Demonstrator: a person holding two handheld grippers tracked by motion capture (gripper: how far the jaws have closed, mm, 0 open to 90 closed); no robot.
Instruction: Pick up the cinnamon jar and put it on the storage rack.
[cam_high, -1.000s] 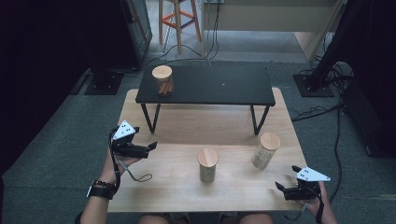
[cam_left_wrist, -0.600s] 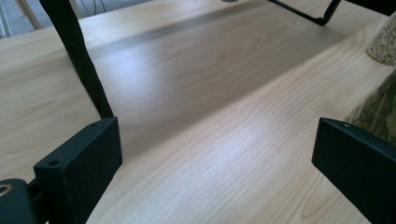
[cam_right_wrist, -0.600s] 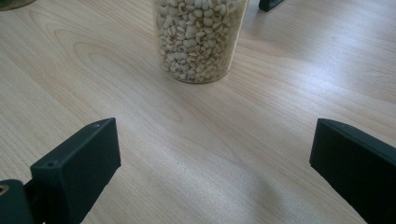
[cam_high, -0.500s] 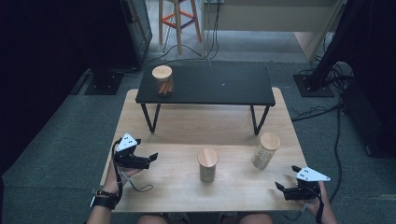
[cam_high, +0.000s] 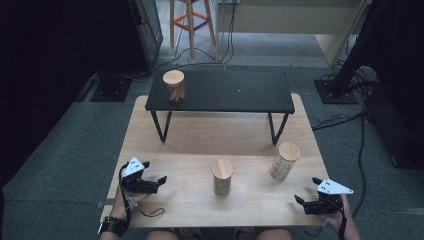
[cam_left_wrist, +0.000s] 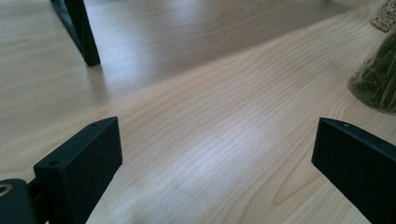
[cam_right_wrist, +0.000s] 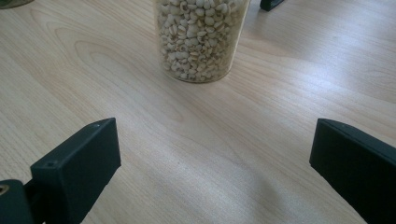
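Left gripper (cam_high: 161, 181) moved nearer; middle jar (cam_high: 222, 176) stands upright.

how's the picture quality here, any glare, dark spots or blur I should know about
High view: soft and low in detail, with the room's left and right edges nearly black; the wooden table is evenly lit. Left gripper view: a pale sheen across the wood, and the jar of green leaves at the right edge is blurred. Right gripper view: the jar of pale grains is sharp, with a faint shadow between the jaws.

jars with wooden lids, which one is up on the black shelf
The jar holding reddish-brown sticks, at the black shelf's left end. The other two jars stand on the wooden table.
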